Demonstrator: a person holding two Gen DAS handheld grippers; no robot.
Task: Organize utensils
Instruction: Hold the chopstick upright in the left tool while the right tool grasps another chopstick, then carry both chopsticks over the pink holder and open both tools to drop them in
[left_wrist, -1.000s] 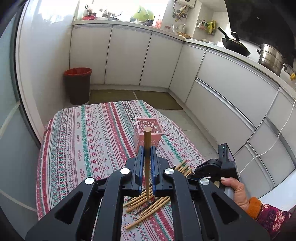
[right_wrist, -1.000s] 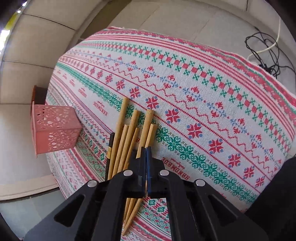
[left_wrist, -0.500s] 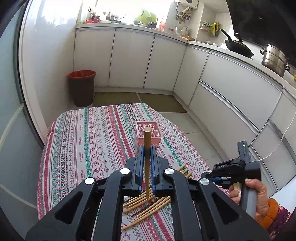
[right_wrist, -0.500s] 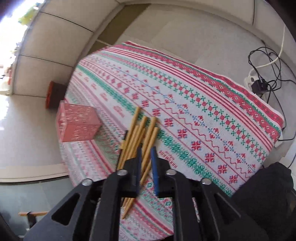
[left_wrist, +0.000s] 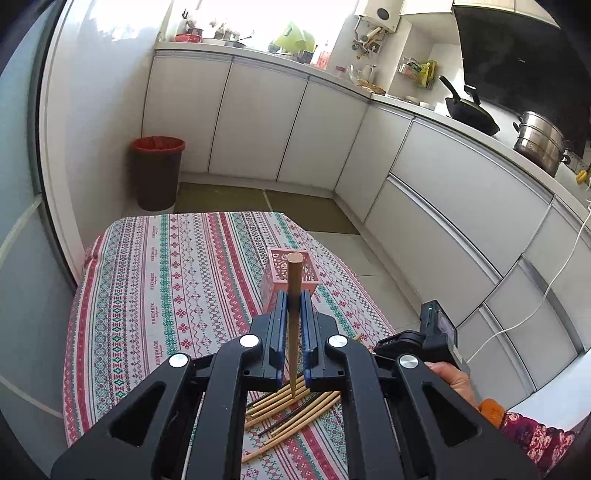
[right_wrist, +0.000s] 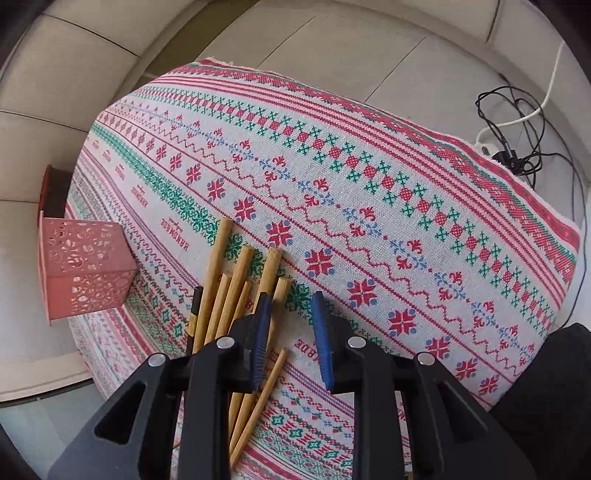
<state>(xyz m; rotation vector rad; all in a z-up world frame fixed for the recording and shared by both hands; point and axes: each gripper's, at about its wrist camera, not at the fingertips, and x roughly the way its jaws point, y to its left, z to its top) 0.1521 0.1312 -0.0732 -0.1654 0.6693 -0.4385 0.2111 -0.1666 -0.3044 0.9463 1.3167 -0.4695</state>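
1. Left gripper (left_wrist: 294, 301): fingers clamped on one wooden chopstick (left_wrist: 293, 295), upright, its top sticking up past the tips.
2. Pink holder (left_wrist: 291, 271) sits on the tablecloth (left_wrist: 155, 280) just beyond those tips.
3. Right gripper (right_wrist: 290, 314): fingers spread wide, nothing btwn them.
4. Chopstick pile (right_wrist: 236, 288) lies under & ahead of its left finger; holder further left.

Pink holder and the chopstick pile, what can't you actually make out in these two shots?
- Pink holder, left wrist view: the held chopstick and left gripper cover its front; its inside is not visible.
- Pink holder, right wrist view: only its outer sides show.
- Chopstick pile, both views: near ends hidden under the gripper bodies, so no exact count.
- Right gripper: open above the pile; contact unclear.
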